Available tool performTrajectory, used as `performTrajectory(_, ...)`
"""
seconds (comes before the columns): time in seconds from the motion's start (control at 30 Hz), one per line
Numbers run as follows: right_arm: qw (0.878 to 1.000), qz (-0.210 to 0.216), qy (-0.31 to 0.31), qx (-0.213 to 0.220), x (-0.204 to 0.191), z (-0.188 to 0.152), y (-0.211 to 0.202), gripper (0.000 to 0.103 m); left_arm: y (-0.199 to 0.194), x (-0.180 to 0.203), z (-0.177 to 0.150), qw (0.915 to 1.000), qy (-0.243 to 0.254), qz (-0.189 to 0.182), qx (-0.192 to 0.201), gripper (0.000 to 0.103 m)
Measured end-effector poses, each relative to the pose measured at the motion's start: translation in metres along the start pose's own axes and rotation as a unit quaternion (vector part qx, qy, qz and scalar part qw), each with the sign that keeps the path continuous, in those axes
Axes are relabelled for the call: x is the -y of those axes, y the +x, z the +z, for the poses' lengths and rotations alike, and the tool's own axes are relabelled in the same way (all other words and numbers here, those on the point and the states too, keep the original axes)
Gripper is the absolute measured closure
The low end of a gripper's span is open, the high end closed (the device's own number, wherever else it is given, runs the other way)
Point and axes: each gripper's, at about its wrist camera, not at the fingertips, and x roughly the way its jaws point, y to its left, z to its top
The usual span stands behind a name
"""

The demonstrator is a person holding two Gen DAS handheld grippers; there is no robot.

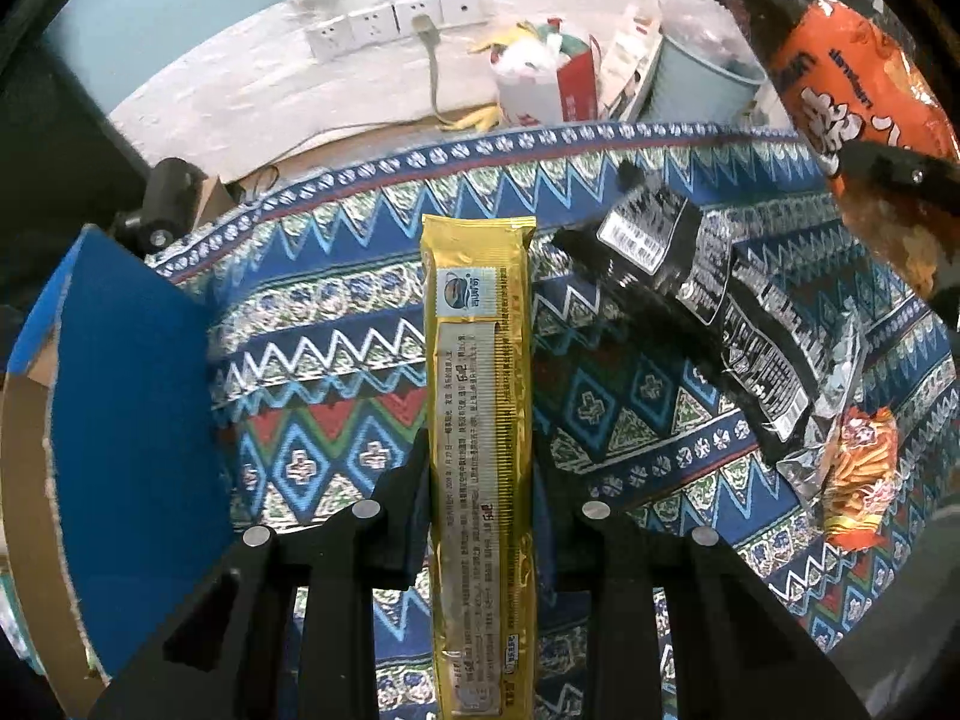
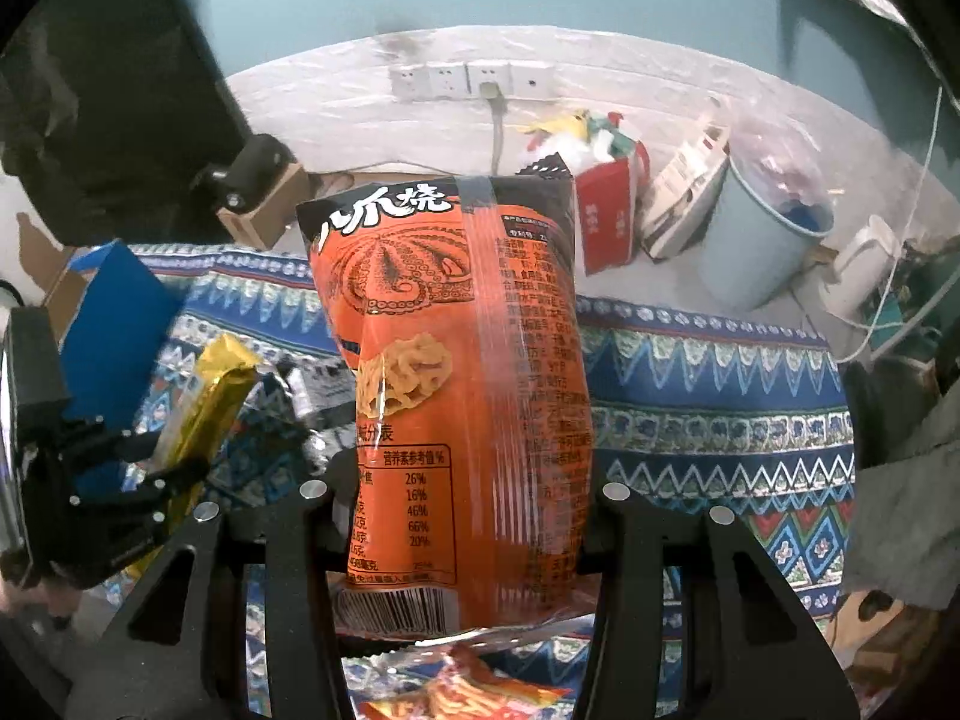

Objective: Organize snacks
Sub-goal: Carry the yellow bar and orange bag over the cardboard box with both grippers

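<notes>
Gripping a long gold snack pack (image 1: 480, 420), the left gripper (image 1: 480, 516) has its jaws closed on the pack's lower half; the pack stands upright between them, clear of the patterned cloth (image 1: 336, 372) that covers the desk. The right gripper (image 2: 468, 516) is clamped on an orange octopus-print snack bag (image 2: 462, 360) — the bag is held upright, nutrition panel facing the camera, and lifted above the cloth.

Remaining items on the desk:
- A black snack bag (image 1: 708, 300) lies flat, printed side up, toward the right edge in the left wrist view.
- An orange-and-silver snack bag (image 1: 852, 480) lies just beside it, closer to the near edge, the two overlapping.
- A blue cardboard box (image 1: 120, 420) stands at the left edge, one flap raised.

Beyond the far edge — on the floor by the wall — are a row of wall sockets (image 1: 396, 24), a red-and-white paper bag (image 1: 552, 84) and a pale blue bucket (image 2: 762, 240).
</notes>
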Motion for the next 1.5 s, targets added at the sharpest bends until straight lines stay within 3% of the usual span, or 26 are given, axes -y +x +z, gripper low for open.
performTrajectory(0.8, 0.997, 0.051, -0.043, 0.036, -0.074, 0.026, -0.036, 0.057, -0.092, -0.042, 0.019, 0.9938, -0.023, 0.019, 0.107, 0.074)
performTrajectory(1.5, 0.991, 0.097, -0.086, 0.036, -0.135, 0.043, -0.040, 0.057, -0.155, -0.098, 0.007, 0.9839, -0.072, 0.017, 0.162, 0.074)
